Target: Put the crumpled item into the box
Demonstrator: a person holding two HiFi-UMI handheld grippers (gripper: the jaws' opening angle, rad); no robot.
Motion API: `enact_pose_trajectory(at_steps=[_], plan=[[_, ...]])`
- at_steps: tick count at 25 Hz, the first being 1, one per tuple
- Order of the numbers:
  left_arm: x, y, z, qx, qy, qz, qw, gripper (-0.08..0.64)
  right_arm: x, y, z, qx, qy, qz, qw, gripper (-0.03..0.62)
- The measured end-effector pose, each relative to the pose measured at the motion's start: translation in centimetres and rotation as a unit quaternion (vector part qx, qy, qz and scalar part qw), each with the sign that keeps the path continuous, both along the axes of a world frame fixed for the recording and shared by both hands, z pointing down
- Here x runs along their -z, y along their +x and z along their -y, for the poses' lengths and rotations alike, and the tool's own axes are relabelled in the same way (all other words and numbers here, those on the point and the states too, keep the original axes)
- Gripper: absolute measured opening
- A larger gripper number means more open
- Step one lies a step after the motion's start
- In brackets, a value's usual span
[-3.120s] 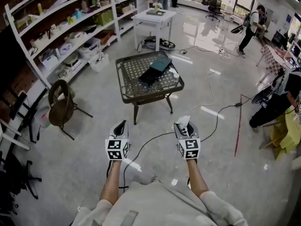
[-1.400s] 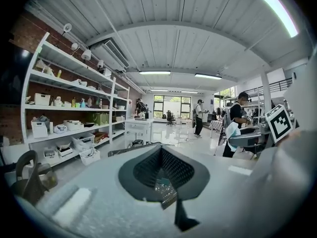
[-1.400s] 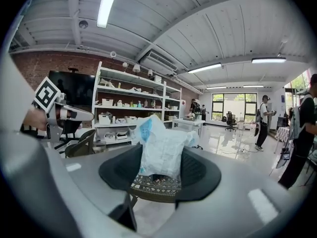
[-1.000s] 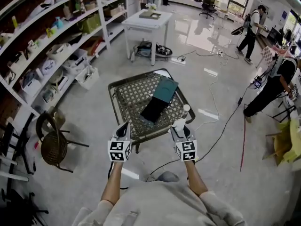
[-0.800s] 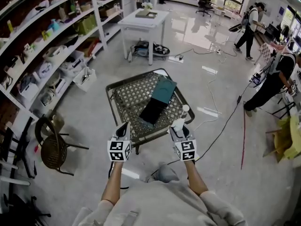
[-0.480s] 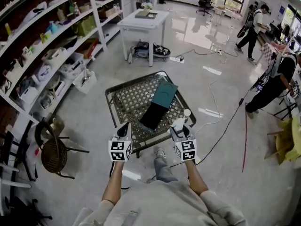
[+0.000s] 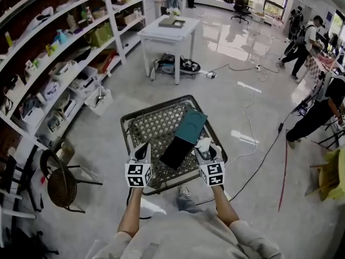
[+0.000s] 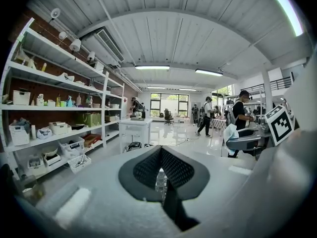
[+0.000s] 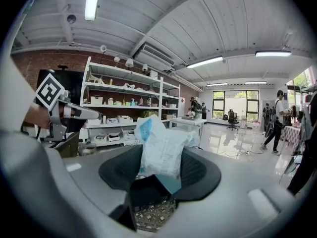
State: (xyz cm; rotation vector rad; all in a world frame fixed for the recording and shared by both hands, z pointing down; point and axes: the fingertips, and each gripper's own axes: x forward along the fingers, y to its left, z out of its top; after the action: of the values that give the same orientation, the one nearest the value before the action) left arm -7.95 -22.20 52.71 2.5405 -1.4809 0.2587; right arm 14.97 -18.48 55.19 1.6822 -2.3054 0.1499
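1. Left claw is clenched shut on nothing, hanging over the near edge of the desk
2. Right claw is grasping the crumpled item, a white-and-blue wad, just right of the open box. Looks like the carry step, drop not done yet
3. Next move, I reckon: swing the wad left over the dark opening, clear of the flipped-back teal lid, then let go
4. Desk is a metal lattice thing, seemingly with only the box on it
5. Room: shelving on the left, wicker chair, white desk at the back, cable and people on the right
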Motion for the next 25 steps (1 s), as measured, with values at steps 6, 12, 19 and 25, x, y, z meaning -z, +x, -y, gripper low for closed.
enact_pose_trajectory(at_steps=[6, 12, 19, 25], plan=[[0.2, 1.8, 5.6, 0.015, -0.006, 0.004, 0.9999, 0.004, -0.2, 1.4, 6.2, 0.020, -0.008, 0.001, 1.000, 0.215], [0.3, 3.8, 11.3, 0.025, -0.006, 0.012, 0.9996, 0.005, -0.6, 3.0, 12.3, 0.038, -0.010, 0.004, 0.999, 0.215], [-1.1, 4.8, 14.9, 0.040, -0.016, 0.022, 0.9988, 0.005, -2.1, 3.6, 16.9, 0.059, -0.022, 0.013, 0.998, 0.215], [-1.7, 4.4, 16.4, 0.050, -0.032, 0.030, 0.9978, 0.005, -2.7, 3.3, 19.2, 0.073, -0.033, 0.015, 0.997, 0.215]])
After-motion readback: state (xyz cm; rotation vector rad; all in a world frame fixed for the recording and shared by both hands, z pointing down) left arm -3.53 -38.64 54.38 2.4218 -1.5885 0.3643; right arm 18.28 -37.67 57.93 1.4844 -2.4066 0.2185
